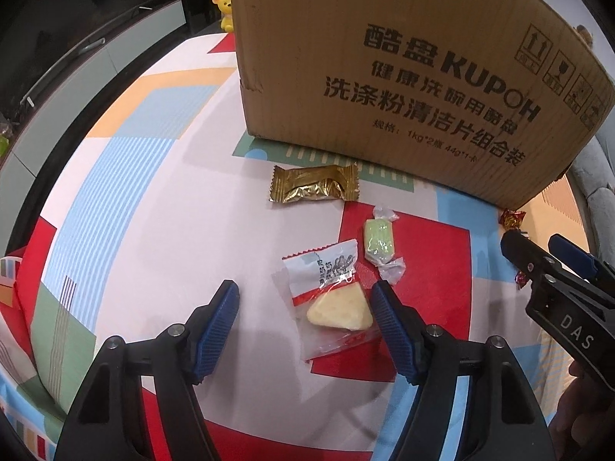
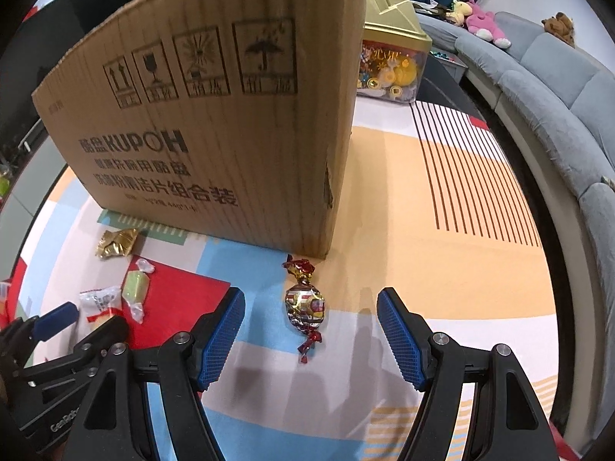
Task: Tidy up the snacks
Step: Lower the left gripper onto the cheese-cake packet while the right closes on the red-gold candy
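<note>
My left gripper [image 1: 305, 292] is open over a clear-and-red packet with a pale triangular snack [image 1: 330, 299], which lies between its fingers, nearer the right one. A green wrapped candy [image 1: 378, 244] and a gold foil snack [image 1: 315, 187] lie beyond it, in front of the cardboard box [image 1: 403, 77]. My right gripper [image 2: 311, 299] is open around a red-and-silver foil candy [image 2: 305, 305] on the cloth. The box [image 2: 215, 134] stands just behind. The right gripper also shows at the right edge of the left wrist view [image 1: 532, 247].
A patterned cloth [image 2: 442, 230] covers the table. A gold-lidded clear container [image 2: 392, 65] of trinkets stands behind the box. A grey sofa [image 2: 557, 88] with plush toys curves along the right. A yellow bear toy [image 1: 225, 11] sits at the far table edge.
</note>
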